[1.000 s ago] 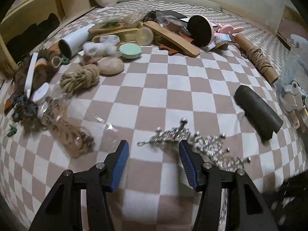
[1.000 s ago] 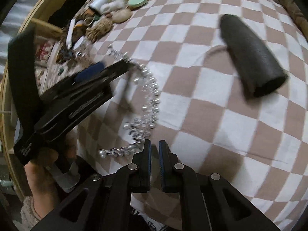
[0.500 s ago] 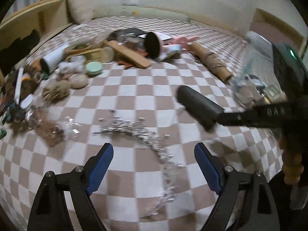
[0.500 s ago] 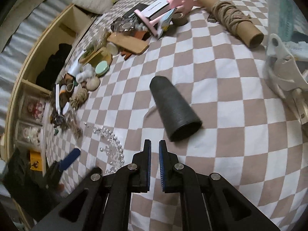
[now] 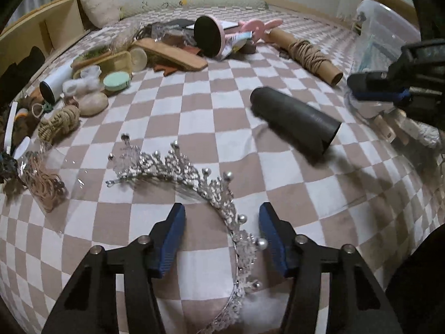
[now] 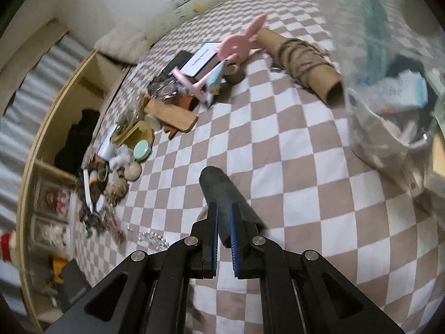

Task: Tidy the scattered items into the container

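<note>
A silver tiara (image 5: 189,178) lies on the checkered bedspread. My left gripper (image 5: 222,217) is open, its jaws standing on either side of the tiara's band. A black cone-shaped tube (image 5: 294,121) lies to the right; in the right wrist view the tube (image 6: 222,189) sits just beyond my right gripper (image 6: 224,208), whose jaws are nearly together with nothing between them. The right gripper also shows in the left wrist view (image 5: 375,89), near the clear plastic container (image 5: 381,27). The container (image 6: 389,89) holds several items.
A pile of items lies at the back: a cardboard roll wound with twine (image 5: 308,55), a pink round mirror (image 5: 208,37), a wooden comb (image 5: 172,54), a mint compact (image 5: 116,80), a rope ball (image 5: 59,119). A wooden shelf (image 5: 41,36) borders the left.
My left gripper came down closer over the tiara and narrowed its opening around the band. My right gripper swung towards the black tube and the container.
</note>
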`<move>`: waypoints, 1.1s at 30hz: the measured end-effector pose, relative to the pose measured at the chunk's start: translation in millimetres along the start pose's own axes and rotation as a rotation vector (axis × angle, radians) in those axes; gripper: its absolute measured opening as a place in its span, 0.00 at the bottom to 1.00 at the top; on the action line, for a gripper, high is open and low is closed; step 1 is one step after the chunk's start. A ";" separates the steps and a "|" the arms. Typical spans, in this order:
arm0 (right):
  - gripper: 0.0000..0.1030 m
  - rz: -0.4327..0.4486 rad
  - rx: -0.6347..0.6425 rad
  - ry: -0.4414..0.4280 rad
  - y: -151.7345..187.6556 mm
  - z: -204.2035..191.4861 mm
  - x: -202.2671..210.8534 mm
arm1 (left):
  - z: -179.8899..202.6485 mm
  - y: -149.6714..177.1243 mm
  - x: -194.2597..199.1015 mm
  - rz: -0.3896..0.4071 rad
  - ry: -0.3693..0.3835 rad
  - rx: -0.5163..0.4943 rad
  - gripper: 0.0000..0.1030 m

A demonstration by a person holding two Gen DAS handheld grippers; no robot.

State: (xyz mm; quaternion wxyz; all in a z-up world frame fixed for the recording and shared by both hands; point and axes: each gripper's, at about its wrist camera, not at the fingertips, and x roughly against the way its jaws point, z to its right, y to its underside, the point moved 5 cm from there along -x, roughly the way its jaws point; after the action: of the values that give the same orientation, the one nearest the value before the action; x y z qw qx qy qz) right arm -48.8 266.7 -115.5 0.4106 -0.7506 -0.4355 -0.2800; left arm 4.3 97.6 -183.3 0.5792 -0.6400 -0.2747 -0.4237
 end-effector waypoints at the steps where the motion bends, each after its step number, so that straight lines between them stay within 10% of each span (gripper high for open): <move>1: 0.08 0.000 0.021 0.003 0.5 -3.6 -0.8 | -0.1 1.6 -1.2 -0.003 0.003 -0.003 0.39; 5: 0.09 -0.019 0.105 0.059 1.6 -13.9 -9.8 | -2.3 5.2 2.1 0.006 -0.008 -0.032 0.11; 7: 0.37 -0.018 0.147 0.100 1.4 -17.4 -13.5 | -7.0 6.0 4.2 0.003 -0.023 -0.037 0.09; 8: 0.75 -0.013 0.169 0.108 0.9 -20.3 -14.6 | -9.6 6.3 5.1 0.002 -0.024 -0.035 0.09; 9: 0.88 -0.005 0.191 0.106 0.1 -24.0 -15.2 | -12.2 6.6 6.1 0.001 -0.026 -0.033 0.09; 20: 0.88 -0.058 0.470 0.237 0.9 -45.1 -60.8 | -50.9 11.3 8.0 0.011 0.006 0.086 0.09; 23: 0.74 -0.074 0.552 0.314 3.3 -42.9 -75.4 | -49.4 12.2 7.4 0.017 0.004 0.086 0.09; 33: 0.65 -0.134 0.526 0.353 10.1 -14.4 -95.4 | -55.6 13.3 6.2 0.028 0.050 0.154 0.14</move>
State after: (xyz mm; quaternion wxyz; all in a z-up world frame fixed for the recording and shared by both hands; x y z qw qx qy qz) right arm -85.0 211.1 -186.2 0.6403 -0.5284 -0.4633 -0.3101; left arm 6.0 40.2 -186.4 0.6394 -0.5865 -0.2828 -0.4090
